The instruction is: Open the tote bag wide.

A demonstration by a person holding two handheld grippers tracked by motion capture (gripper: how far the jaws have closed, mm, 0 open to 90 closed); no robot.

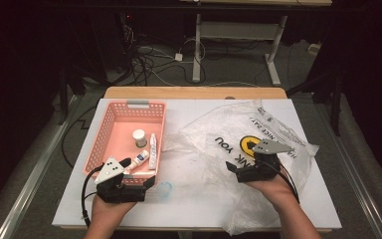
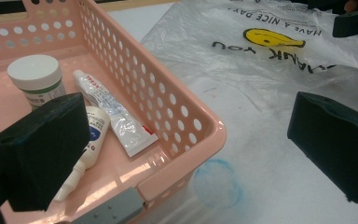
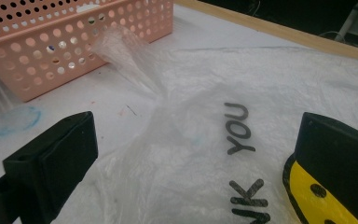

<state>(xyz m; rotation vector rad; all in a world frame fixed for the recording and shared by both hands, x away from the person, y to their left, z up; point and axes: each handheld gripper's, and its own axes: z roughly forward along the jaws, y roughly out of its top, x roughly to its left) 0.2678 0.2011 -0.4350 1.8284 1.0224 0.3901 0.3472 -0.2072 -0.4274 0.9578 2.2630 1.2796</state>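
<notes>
both claws agape: left claw (image 1: 140, 174) by basket (image 1: 110, 119), right claw (image 1: 238, 167) over bag (image 1: 219, 134).

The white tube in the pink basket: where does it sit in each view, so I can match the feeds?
High view: the white tube lies lengthwise by the basket's right wall, near the front.
Left gripper view: centre-left, slanting beside the perforated wall, right of the small bottle.
Right gripper view: I cannot make it out behind the basket wall.
Shared landmark: the pink basket.

basket (image 1: 110, 130) left of bag (image 1: 229, 149), perhaps touching
</notes>
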